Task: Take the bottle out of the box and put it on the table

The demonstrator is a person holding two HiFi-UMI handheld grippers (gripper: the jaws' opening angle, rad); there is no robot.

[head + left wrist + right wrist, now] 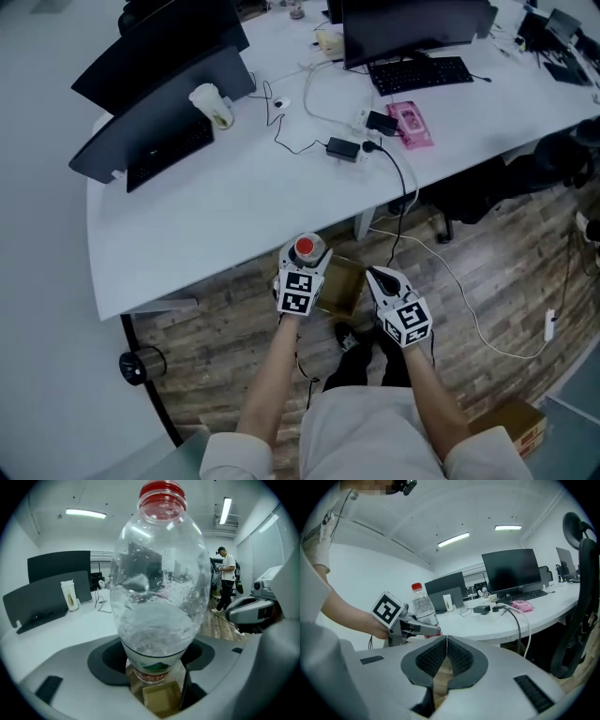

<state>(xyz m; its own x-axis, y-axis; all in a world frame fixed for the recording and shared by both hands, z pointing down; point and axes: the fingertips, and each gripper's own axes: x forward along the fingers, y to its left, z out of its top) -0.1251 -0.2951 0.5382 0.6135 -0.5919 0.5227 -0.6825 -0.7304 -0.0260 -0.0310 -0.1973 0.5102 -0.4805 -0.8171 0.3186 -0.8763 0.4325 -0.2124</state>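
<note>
A clear plastic bottle [306, 250] with a red cap stands upright between the jaws of my left gripper [304, 262], which is shut on its lower body. In the left gripper view the bottle [159, 588] fills the middle, and the pads clamp it near its label. It hangs in the air in front of the white table's [234, 202] near edge. An open cardboard box [343, 286] sits on the floor below. My right gripper [379, 277] hovers beside it, its pads [457, 658] pressed together with nothing between them. The right gripper view shows the bottle [423, 607] in the left gripper [417, 629].
On the table are two dark monitors [412, 23], a keyboard [419, 73], a pink packet [411, 124], a power adapter with cables [344, 148] and a white cup [212, 104]. A black chair [579, 606] stands right. A second carton [518, 424] lies on the wood floor. A person [228, 576] stands far off.
</note>
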